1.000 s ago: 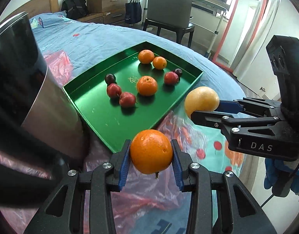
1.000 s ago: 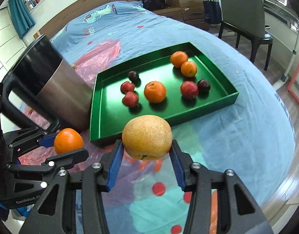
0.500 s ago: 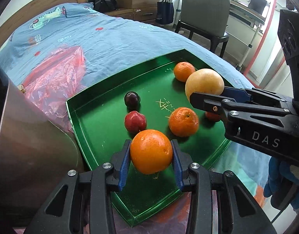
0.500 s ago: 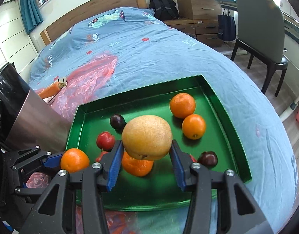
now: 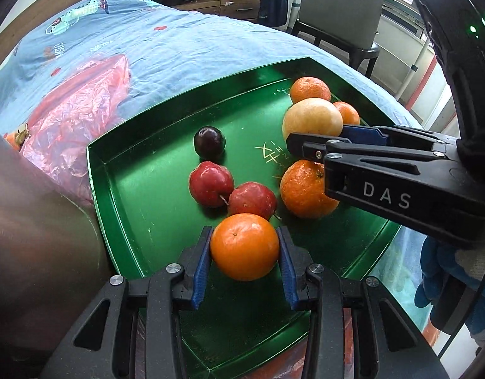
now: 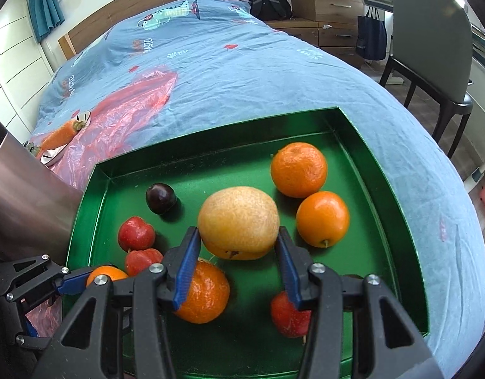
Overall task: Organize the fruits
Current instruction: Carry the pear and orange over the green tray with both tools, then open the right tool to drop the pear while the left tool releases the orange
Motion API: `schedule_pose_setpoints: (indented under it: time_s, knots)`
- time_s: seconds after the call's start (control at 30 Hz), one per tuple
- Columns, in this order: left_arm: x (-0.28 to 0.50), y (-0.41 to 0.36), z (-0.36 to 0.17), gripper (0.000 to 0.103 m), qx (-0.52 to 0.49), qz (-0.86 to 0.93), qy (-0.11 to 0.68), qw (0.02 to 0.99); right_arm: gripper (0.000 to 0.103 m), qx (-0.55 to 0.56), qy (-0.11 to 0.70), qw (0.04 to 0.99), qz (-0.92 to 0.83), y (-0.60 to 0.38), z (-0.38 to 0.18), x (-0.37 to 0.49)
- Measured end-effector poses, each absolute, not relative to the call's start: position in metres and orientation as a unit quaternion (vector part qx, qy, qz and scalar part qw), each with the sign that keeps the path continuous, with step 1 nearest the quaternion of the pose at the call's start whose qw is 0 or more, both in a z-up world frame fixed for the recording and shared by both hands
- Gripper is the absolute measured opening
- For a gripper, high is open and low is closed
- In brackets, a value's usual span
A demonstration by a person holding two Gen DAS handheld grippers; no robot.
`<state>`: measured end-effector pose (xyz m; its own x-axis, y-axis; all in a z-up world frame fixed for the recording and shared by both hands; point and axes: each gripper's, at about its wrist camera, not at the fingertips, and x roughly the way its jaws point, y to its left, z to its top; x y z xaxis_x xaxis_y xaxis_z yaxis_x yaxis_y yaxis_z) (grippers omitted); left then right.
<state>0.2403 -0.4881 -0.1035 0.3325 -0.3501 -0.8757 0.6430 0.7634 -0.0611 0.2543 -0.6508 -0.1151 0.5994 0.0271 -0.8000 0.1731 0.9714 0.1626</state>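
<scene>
A green tray (image 5: 122,189) (image 6: 384,170) lies on the bed. My left gripper (image 5: 245,252) is shut on an orange (image 5: 244,246) over the tray's near part; it also shows in the right wrist view (image 6: 106,276). My right gripper (image 6: 237,246) is shut on a yellow pear (image 6: 238,221) over the tray's middle; the pear shows in the left wrist view (image 5: 312,120). In the tray lie a dark plum (image 5: 209,141), two red fruits (image 5: 210,183) (image 5: 251,199), and several oranges (image 5: 304,189) (image 6: 298,169) (image 6: 323,216).
A large steel pot (image 5: 30,237) (image 6: 21,195) stands against the tray's left side. A pink plastic bag (image 5: 78,110) with a carrot (image 6: 57,134) lies behind it on the blue bedsheet. A chair (image 5: 340,9) and drawers stand past the bed.
Both grippers have moved forward and lower over the tray, each still holding its fruit. The tray fruits now look closer.
</scene>
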Motion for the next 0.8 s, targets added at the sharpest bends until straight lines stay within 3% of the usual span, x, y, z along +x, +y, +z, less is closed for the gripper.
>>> schedule_pose_setpoints:
  time_s: [0.43, 0.67, 0.8]
  knots:
    - [0.238, -0.493, -0.108, 0.036, 0.148, -0.313, 0.475, 0.809, 0.085, 0.095, 0.438, 0.892, -0.062, -0.645, -0.118, 0.257]
    - [0.225, -0.497, -0.100, 0.052, 0.162, -0.315, 0.427, 0.832, 0.088, 0.067, 0.413, 0.904, -0.087, -0.639, -0.105, 0.247]
    - [0.211, -0.489, -0.088, 0.057, 0.156, -0.319, 0.399, 0.845, 0.098, 0.065, 0.386, 0.914, -0.110, -0.634, -0.090, 0.225]
